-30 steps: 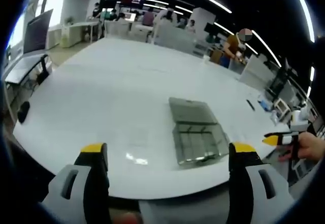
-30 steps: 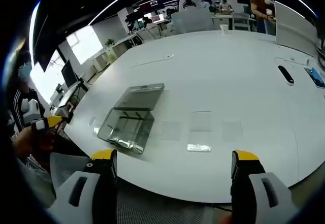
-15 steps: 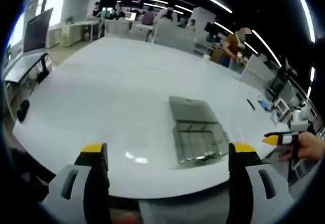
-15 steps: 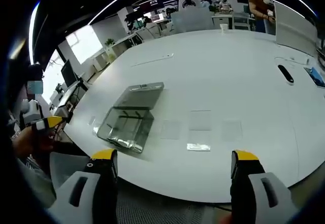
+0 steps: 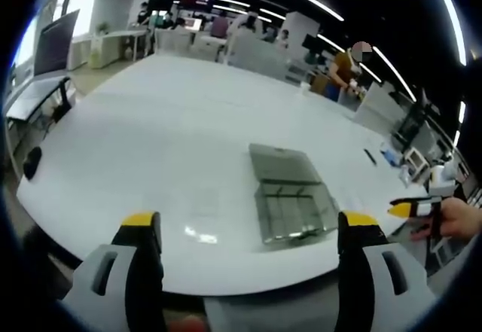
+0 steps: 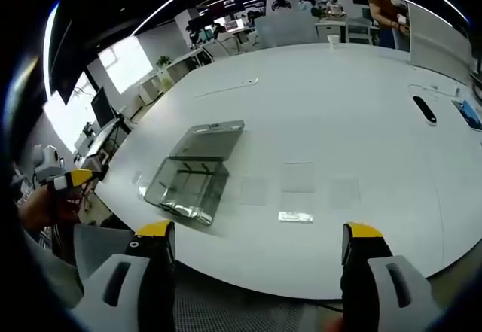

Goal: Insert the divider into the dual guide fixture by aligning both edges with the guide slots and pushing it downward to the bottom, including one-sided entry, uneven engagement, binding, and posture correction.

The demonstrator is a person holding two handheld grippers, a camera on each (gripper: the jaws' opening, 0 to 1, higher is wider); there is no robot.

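Note:
A clear plastic fixture box (image 5: 292, 210) lies on the white table (image 5: 166, 121), with its flat lid (image 5: 282, 163) just behind it. Thin clear divider sheets (image 5: 199, 204) lie flat to its left, and a small shiny strip (image 5: 203, 235) lies nearer me. My left gripper (image 5: 250, 223) hangs open over the table's near edge, nothing between its jaws. In the right gripper view the fixture box (image 6: 187, 187) and lid (image 6: 208, 141) sit left of centre, with divider sheets (image 6: 298, 178) and the strip (image 6: 294, 216) to the right. My right gripper (image 6: 259, 230) is open and holds nothing.
The right gripper (image 5: 410, 208), held by a hand (image 5: 461, 219), comes in from the right of the left gripper view; the left gripper (image 6: 71, 180) comes in at the left of the right gripper view. A black object (image 6: 424, 111) lies far right. A person (image 5: 346, 67) stands beyond the table.
Both views have shifted only slightly. The fixture box, lid and sheets lie where they were, and both grippers stay open.

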